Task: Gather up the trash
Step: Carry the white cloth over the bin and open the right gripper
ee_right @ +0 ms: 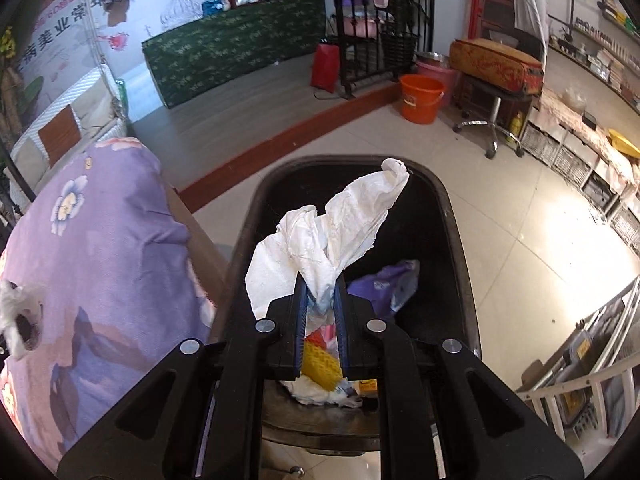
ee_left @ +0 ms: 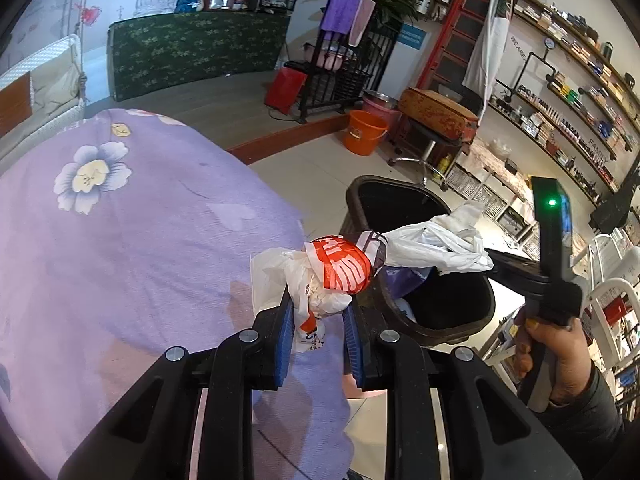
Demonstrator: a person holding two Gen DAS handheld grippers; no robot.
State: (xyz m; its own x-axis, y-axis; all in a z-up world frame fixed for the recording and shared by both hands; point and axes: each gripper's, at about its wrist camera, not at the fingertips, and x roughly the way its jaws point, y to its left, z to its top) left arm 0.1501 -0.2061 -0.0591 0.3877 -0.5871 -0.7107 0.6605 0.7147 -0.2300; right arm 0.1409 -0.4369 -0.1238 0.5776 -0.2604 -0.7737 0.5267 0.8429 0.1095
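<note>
The left gripper point(ee_left: 316, 312) has its fingers clamped on a crumpled white-and-red plastic bag point(ee_left: 320, 276) at the edge of the purple flowered bed point(ee_left: 120, 220), just beside the black trash bin point(ee_left: 452, 304). The right gripper point(ee_right: 322, 300) pinches a white tissue point(ee_right: 320, 240) above the bin's open mouth; a purple wrapper point(ee_right: 388, 284) and yellow scraps lie inside. An orange bucket point(ee_right: 420, 98) stands on the tiled floor beyond, shelves along the wall.

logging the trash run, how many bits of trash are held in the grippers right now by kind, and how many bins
plastic bag, white and red, in the left gripper: 1
white paper tissue, in the right gripper: 1
dark trash bin: 1
total: 3
</note>
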